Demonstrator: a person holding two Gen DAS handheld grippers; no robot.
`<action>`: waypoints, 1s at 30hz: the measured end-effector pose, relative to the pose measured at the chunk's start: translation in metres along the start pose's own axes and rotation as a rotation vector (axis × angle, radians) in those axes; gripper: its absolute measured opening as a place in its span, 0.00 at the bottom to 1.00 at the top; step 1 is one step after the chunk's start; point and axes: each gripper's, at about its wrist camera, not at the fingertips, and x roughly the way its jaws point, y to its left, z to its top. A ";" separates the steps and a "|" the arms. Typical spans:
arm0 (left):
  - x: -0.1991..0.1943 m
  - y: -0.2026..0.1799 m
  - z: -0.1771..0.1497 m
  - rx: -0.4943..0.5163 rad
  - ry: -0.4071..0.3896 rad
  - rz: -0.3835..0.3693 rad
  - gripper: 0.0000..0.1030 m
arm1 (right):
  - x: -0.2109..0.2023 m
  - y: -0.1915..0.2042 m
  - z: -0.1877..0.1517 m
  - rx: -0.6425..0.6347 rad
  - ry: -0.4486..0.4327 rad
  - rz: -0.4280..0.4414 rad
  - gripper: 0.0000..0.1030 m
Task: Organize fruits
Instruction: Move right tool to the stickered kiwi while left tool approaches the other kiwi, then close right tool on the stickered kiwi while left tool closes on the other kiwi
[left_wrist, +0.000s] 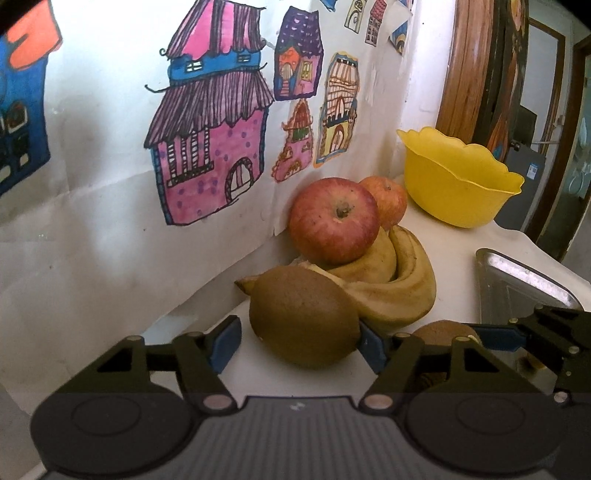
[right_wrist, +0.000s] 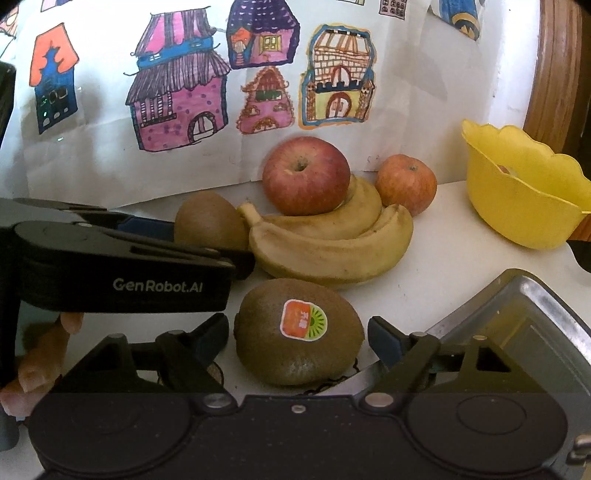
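Observation:
My left gripper (left_wrist: 299, 341) is open around a brown kiwi (left_wrist: 303, 316) on the white counter; its right pad touches the kiwi, the left pad stands apart. My right gripper (right_wrist: 297, 338) is open around a second kiwi (right_wrist: 299, 332) with an orange sticker, small gaps on both sides. Behind lie two bananas (right_wrist: 332, 240) with a large red apple (right_wrist: 306, 175) resting on them and a smaller apple (right_wrist: 406, 182) beside. In the left wrist view the same bananas (left_wrist: 391, 280) and large apple (left_wrist: 333, 220) show behind the kiwi. The left gripper's body (right_wrist: 122, 273) shows in the right view.
A yellow scalloped bowl (right_wrist: 524, 199) stands at the back right, also in the left wrist view (left_wrist: 458, 177). A metal tray (right_wrist: 517, 325) lies at the right. A paper with painted houses (right_wrist: 177, 92) covers the wall behind. A wooden frame (left_wrist: 469, 66) stands at the far right.

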 end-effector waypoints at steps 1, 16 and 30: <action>0.000 0.000 0.000 -0.001 -0.001 -0.004 0.67 | 0.000 -0.001 -0.001 0.007 0.001 0.004 0.78; -0.001 -0.001 -0.002 0.007 -0.012 -0.014 0.63 | -0.002 -0.001 -0.004 0.032 0.000 -0.015 0.68; -0.024 0.008 -0.012 0.069 0.008 -0.033 0.62 | -0.015 0.016 -0.009 -0.013 -0.005 -0.050 0.67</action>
